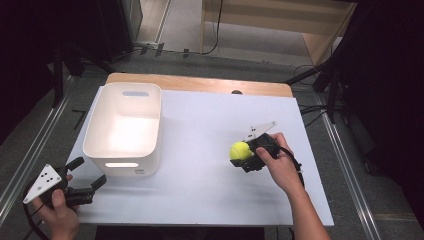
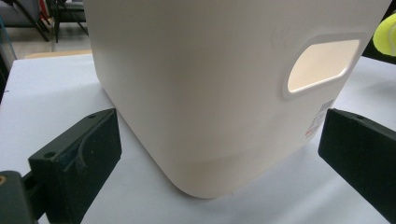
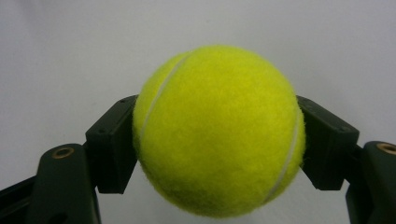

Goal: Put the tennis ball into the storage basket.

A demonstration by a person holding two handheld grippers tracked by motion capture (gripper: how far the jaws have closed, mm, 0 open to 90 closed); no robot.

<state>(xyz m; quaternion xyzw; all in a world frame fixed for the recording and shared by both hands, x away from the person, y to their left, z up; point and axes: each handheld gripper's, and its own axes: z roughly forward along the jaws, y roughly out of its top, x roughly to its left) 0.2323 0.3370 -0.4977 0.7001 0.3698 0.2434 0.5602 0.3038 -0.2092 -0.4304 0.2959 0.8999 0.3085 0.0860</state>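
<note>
A yellow tennis ball (image 1: 240,150) sits clamped between the black jaws of my right gripper (image 1: 243,156), held a little above the white table's right half. Up close, the ball (image 3: 218,130) has both pads pressed against its sides. A white plastic bin (image 1: 124,127) with handle slots stands on the table's left side, and nothing lies inside it. My left gripper (image 1: 91,173) rests at the near left corner, jaws spread wide and empty, pointing at the bin's near wall (image 2: 210,93). The ball's edge (image 2: 386,35) peeks past the bin's right side.
The white tabletop (image 1: 200,180) lies on a wooden board whose far edge (image 1: 200,82) shows behind the bin. Dark stands and cables ring the table on the floor. Bare table stretches between the bin and the right hand.
</note>
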